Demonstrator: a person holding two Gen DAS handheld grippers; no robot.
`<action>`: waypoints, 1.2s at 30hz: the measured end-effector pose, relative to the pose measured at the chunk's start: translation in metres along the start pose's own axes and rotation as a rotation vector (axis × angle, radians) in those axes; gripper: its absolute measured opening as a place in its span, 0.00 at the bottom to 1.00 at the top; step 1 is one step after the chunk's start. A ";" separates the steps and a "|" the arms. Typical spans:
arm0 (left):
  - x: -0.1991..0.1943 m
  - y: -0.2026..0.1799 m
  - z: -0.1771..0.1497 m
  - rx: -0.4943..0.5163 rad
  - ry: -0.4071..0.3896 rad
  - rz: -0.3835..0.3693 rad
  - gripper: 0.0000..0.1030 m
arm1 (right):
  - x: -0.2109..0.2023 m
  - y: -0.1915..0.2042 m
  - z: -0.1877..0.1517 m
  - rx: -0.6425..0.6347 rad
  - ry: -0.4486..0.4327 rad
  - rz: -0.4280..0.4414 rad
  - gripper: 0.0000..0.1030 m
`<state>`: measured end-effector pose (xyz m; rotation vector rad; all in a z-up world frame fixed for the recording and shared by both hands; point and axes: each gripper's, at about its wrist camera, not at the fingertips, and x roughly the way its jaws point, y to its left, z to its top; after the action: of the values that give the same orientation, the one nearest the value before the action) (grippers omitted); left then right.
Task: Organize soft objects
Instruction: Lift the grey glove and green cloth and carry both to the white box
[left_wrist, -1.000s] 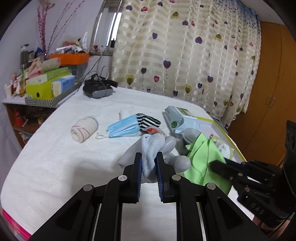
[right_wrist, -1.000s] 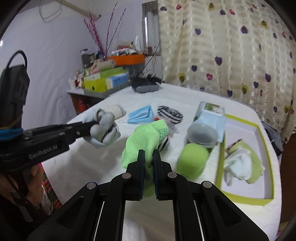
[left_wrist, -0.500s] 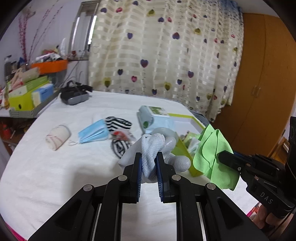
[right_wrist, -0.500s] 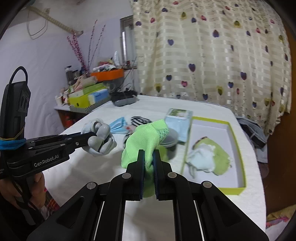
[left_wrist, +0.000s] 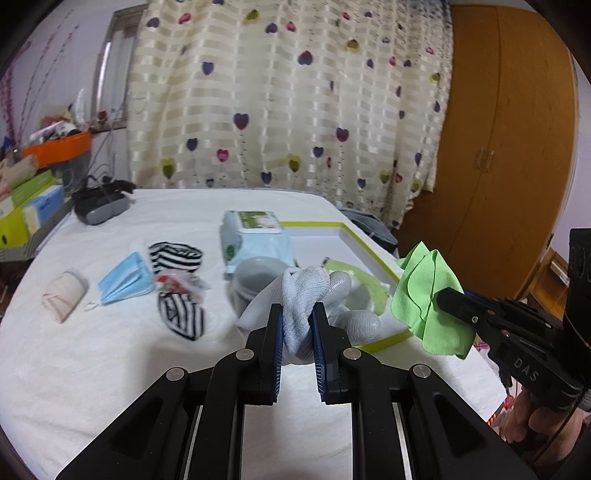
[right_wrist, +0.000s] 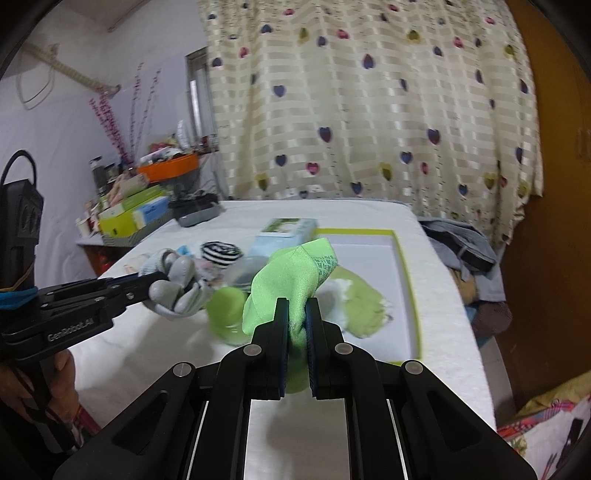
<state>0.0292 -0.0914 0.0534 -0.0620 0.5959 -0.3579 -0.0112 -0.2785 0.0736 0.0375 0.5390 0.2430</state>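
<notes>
The grey glove (left_wrist: 303, 295) is pinched in the left gripper (left_wrist: 297, 325), held in the air just left of the tray (right_wrist: 404, 280). The green cloth (right_wrist: 291, 284) is clamped in the right gripper (right_wrist: 297, 317), raised over the tray's near edge. Left of the tray on the table (left_wrist: 92, 354) lie a wipes pack (left_wrist: 255, 236), striped socks (left_wrist: 177, 254) and a mask (left_wrist: 123, 278).

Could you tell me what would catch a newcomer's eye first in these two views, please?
Most striking is the bright green cloth pinched in the right gripper, held above the table near the green-rimmed tray. Beside it, the left gripper clamps a grey glove. Behind, a striped sock and blue face mask lie on the white table.
</notes>
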 end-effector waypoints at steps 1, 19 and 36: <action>0.003 -0.004 0.001 0.006 0.004 -0.006 0.13 | 0.001 -0.007 0.000 0.011 0.004 -0.011 0.09; 0.074 -0.051 0.008 0.061 0.110 -0.092 0.13 | 0.045 -0.071 -0.010 0.099 0.108 -0.066 0.09; 0.129 -0.070 0.001 0.069 0.234 -0.152 0.13 | 0.083 -0.081 -0.017 0.082 0.220 -0.053 0.09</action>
<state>0.1070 -0.2023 -0.0042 0.0015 0.8121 -0.5375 0.0665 -0.3382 0.0089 0.0765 0.7678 0.1745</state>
